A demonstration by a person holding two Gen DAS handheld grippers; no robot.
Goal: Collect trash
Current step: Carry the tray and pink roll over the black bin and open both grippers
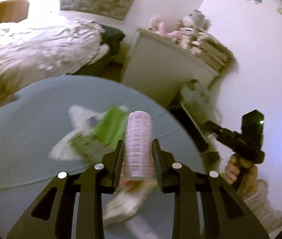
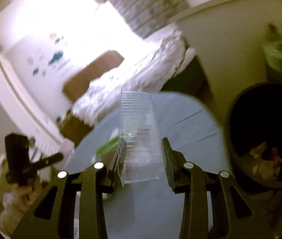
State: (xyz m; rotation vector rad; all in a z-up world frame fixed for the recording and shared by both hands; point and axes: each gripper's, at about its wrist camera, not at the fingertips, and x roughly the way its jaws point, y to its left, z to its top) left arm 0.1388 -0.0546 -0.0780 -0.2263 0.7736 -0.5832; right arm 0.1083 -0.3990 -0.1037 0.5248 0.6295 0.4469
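My left gripper point(image 1: 138, 149) is shut on a ribbed plastic cup point(image 1: 139, 137) that looks pinkish, held above the round grey table point(image 1: 21, 119). Below it lie a green and white packet point(image 1: 101, 133) and crumpled white tissue point(image 1: 127, 201). My right gripper point(image 2: 143, 149) is shut on a clear ribbed plastic cup point(image 2: 139, 131), held over the table point(image 2: 190, 119). A dark bin point(image 2: 264, 133) with trash inside stands to the right of it. The right gripper also shows in the left wrist view point(image 1: 240, 139), off the table's right edge.
A bed with a white duvet point(image 1: 37, 47) lies beyond the table. A white cabinet point(image 1: 160, 59) with soft toys on top stands at the back right. A brown headboard point(image 2: 93, 73) shows behind the bed. The left gripper shows at the lower left of the right wrist view point(image 2: 25, 159).
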